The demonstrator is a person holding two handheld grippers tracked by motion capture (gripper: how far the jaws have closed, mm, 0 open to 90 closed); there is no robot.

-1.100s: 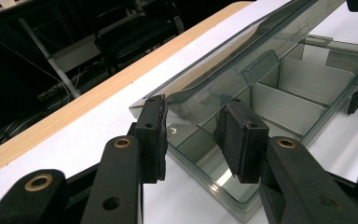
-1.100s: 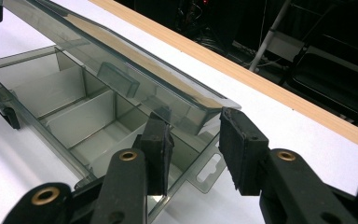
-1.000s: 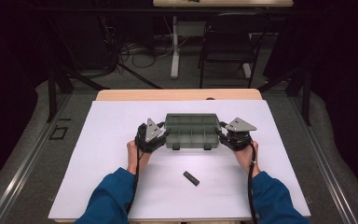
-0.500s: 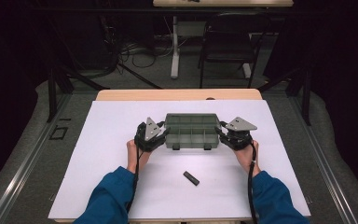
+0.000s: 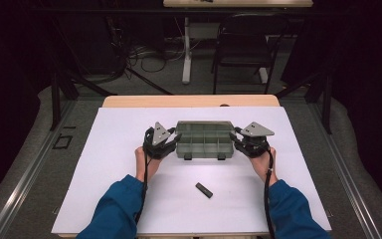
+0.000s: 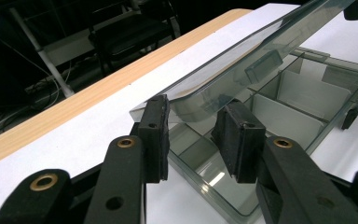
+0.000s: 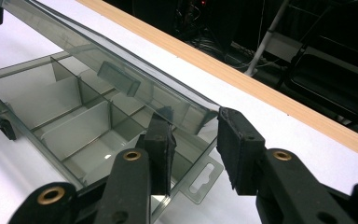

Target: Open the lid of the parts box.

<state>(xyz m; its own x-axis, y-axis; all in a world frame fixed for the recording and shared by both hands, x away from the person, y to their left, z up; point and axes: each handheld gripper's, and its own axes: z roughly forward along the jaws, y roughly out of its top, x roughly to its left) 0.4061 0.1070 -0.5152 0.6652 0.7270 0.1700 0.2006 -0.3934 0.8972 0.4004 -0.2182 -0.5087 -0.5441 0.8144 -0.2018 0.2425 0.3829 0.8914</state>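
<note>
A smoky translucent compartment box [image 5: 204, 142] sits mid-table on the white sheet [image 5: 104, 164]. Its lid [image 6: 261, 51] is tilted up over the divided base [image 6: 303, 107]. My left gripper [image 5: 175, 139] is at the box's left end. In the left gripper view it [image 6: 196, 123] has its pads [image 6: 154, 126] set against the near end of the lid. My right gripper [image 5: 236, 137] mirrors this at the right end. There the lid [image 7: 98, 46] has its corner between the pads [image 7: 235, 140] of that gripper [image 7: 196, 135], above the base [image 7: 51, 107].
A small black oblong piece [image 5: 204, 189] lies on the sheet in front of the box, between my forearms. The wooden table edge [image 5: 189, 101] runs behind the sheet. A chair [image 5: 243, 45] and cables stand on the floor beyond.
</note>
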